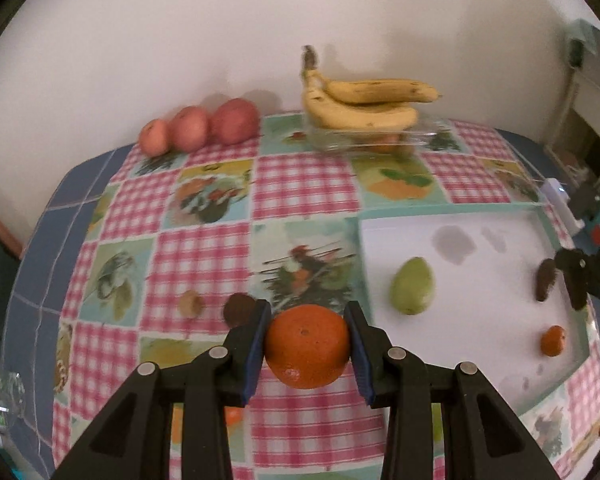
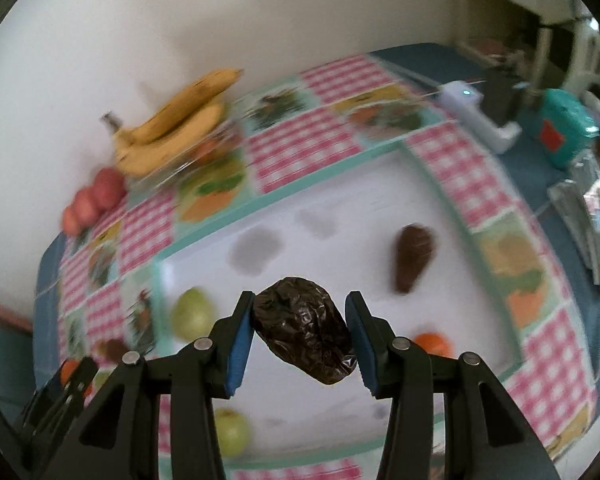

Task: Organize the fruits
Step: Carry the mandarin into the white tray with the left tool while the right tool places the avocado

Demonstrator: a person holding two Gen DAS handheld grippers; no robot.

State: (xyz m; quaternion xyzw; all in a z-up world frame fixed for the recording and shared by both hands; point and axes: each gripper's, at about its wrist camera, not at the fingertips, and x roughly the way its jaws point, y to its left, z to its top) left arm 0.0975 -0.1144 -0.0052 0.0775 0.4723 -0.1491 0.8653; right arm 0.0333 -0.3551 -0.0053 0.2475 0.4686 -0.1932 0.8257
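My left gripper point(image 1: 308, 346) is shut on an orange point(image 1: 307, 346) and holds it above the checked tablecloth point(image 1: 304, 184). My right gripper point(image 2: 300, 332) is shut on a dark wrinkled avocado point(image 2: 305, 334) above the white board point(image 2: 340, 208); it shows at the right edge of the left wrist view point(image 1: 580, 280). On the board lie a green pear point(image 1: 413, 286), another dark avocado point(image 2: 414, 256) and a small orange point(image 1: 553, 341). Bananas point(image 1: 364, 106) rest on a glass dish point(image 1: 364, 140) at the back. Three red apples point(image 1: 198, 126) line the back left.
A small brownish fruit point(image 1: 191, 304) and a dark round fruit point(image 1: 238, 310) lie on the cloth left of my left gripper. A green apple point(image 2: 230, 430) sits near the board's front. A white device point(image 2: 480, 116) and a teal object point(image 2: 566, 130) stand at the table's right edge.
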